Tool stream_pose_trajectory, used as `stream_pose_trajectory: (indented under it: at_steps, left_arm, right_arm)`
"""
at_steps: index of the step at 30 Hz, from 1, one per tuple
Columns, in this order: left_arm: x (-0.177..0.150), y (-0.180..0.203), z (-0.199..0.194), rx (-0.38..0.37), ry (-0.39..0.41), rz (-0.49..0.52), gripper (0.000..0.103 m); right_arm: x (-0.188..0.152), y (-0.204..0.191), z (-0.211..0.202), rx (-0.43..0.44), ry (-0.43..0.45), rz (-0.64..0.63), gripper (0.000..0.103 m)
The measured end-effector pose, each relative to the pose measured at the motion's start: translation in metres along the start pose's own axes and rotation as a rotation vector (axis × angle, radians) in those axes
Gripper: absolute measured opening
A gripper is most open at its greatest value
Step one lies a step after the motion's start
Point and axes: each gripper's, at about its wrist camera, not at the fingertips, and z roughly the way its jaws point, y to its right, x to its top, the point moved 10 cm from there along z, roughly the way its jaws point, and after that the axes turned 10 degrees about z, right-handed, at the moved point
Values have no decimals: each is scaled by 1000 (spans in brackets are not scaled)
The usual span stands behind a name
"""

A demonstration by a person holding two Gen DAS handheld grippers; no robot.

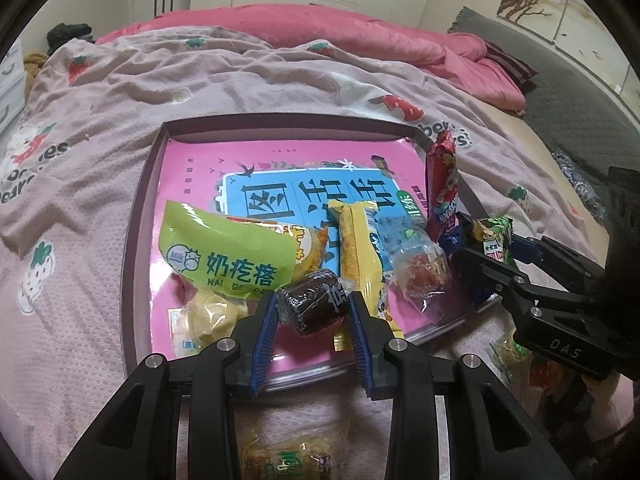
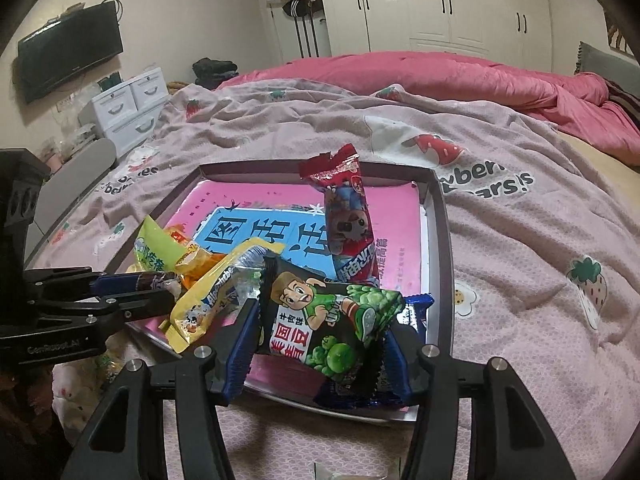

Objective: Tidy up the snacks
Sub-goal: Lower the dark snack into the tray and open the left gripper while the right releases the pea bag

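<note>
A bed covered by a pale pink blanket (image 1: 248, 76) printed with strawberries, with a bright pink quilt (image 2: 460, 76) bunched behind it. On the blanket lies a shallow dark-rimmed box tray (image 1: 138, 216) lined with a pink and blue printed sheet (image 1: 192, 168). Snacks are piled at the tray's near end: a light green packet (image 1: 228, 256), a long yellow bar (image 1: 360, 248), a clear bag with something red inside (image 1: 420, 272), and a tall red packet (image 2: 350, 216) standing upright near the right rim.

The left gripper (image 1: 314, 308) is clamped on a small dark brown wrapped sweet (image 1: 316, 300), held just above the tray's near edge. The right gripper (image 2: 320, 344) grips a black and green pea snack bag (image 2: 328, 320), pads pressing its sides, over the tray's near right corner, with a blue wrapper (image 2: 418, 304) just behind it.

Only the right wrist view shows a wall television (image 2: 68, 52) and white drawers (image 2: 128, 108). Only the left wrist view shows another wrapped snack (image 1: 288, 456) lying on the blanket below the gripper
</note>
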Motion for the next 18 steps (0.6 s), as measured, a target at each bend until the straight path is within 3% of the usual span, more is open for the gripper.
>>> stream_pose_trajectory:
  at_steps: [18]
  left_arm:
    - [2, -3, -4, -3, 12, -14, 37]
  right_arm:
    - [-1, 2, 2, -30, -8, -10, 61]
